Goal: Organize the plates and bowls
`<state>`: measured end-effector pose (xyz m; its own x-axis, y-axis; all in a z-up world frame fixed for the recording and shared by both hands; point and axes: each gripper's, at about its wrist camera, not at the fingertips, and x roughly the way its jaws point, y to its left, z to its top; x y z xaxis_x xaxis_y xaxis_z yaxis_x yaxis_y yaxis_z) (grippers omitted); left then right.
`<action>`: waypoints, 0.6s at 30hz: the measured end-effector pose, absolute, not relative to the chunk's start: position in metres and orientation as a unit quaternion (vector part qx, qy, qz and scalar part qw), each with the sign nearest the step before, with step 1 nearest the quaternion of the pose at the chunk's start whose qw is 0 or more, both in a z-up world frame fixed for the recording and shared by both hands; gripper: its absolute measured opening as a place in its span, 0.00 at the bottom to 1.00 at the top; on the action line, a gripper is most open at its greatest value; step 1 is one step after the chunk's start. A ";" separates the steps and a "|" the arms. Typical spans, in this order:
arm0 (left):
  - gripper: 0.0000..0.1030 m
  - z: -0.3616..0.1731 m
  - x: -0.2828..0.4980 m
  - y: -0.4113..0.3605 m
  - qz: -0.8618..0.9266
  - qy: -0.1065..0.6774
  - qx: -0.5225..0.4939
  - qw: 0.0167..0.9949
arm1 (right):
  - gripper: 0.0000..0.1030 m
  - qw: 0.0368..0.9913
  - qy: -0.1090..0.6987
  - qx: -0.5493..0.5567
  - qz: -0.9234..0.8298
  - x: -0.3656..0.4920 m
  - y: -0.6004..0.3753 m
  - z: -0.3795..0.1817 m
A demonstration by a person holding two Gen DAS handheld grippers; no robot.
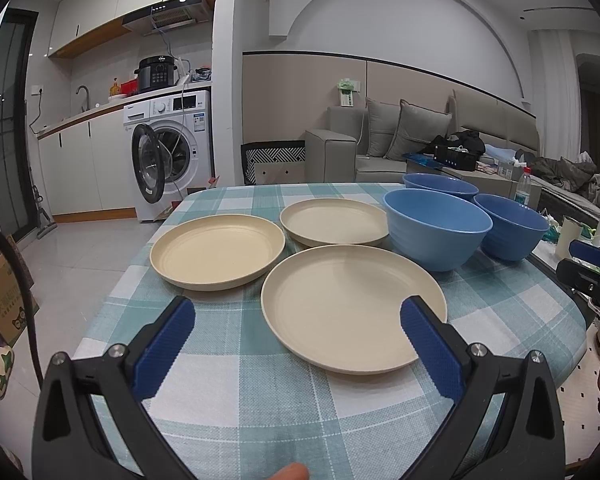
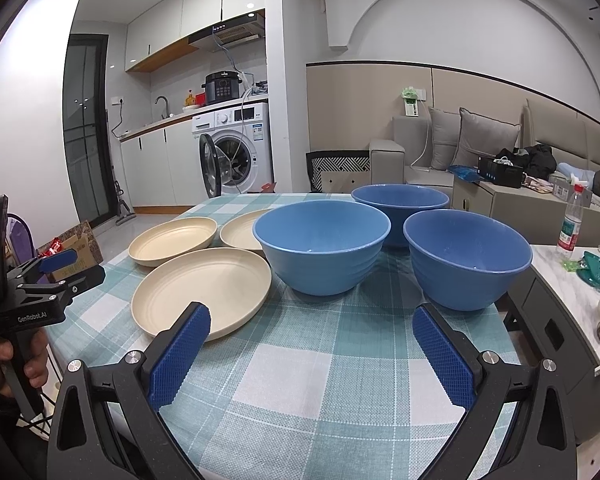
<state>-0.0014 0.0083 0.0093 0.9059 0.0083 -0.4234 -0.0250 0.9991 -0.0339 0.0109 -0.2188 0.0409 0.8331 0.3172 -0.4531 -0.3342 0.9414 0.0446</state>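
Three cream plates lie apart on the checked tablecloth: a near one point(image 1: 352, 308) point(image 2: 202, 292), a left one point(image 1: 216, 256) point(image 2: 172, 240) and a far one point(image 1: 334, 222) point(image 2: 242, 234). Three blue bowls stand upright to their right: a near-left one point(image 1: 436, 230) point(image 2: 322, 246), a right one point(image 1: 510, 226) point(image 2: 466, 258) and a far one point(image 1: 440, 186) point(image 2: 400, 204). My left gripper point(image 1: 298, 320) is open and empty, hovering just before the near plate. My right gripper point(image 2: 312, 326) is open and empty, before the two near bowls.
The table point(image 1: 236, 392) drops off at its left and near edges. To the right a marble side table point(image 2: 572, 280) holds a plastic bottle point(image 2: 572, 224) and small items. A sofa point(image 1: 380, 148) and washing machine point(image 1: 172, 152) stand behind.
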 end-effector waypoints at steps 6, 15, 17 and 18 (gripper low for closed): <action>1.00 0.012 -0.001 0.009 0.007 0.217 -0.015 0.976 | 1.00 0.958 0.230 -0.020 0.173 0.007 -0.218 0.042; 1.00 0.017 -0.004 0.003 0.014 0.211 0.006 0.977 | 1.00 0.958 0.228 -0.018 0.170 0.006 -0.220 0.042; 1.00 0.016 -0.004 0.003 0.015 0.212 0.004 0.977 | 1.00 0.958 0.227 -0.020 0.172 0.006 -0.220 0.043; 1.00 0.016 -0.004 0.003 0.015 0.213 0.004 0.977 | 1.00 0.958 0.226 -0.020 0.172 0.005 -0.220 0.043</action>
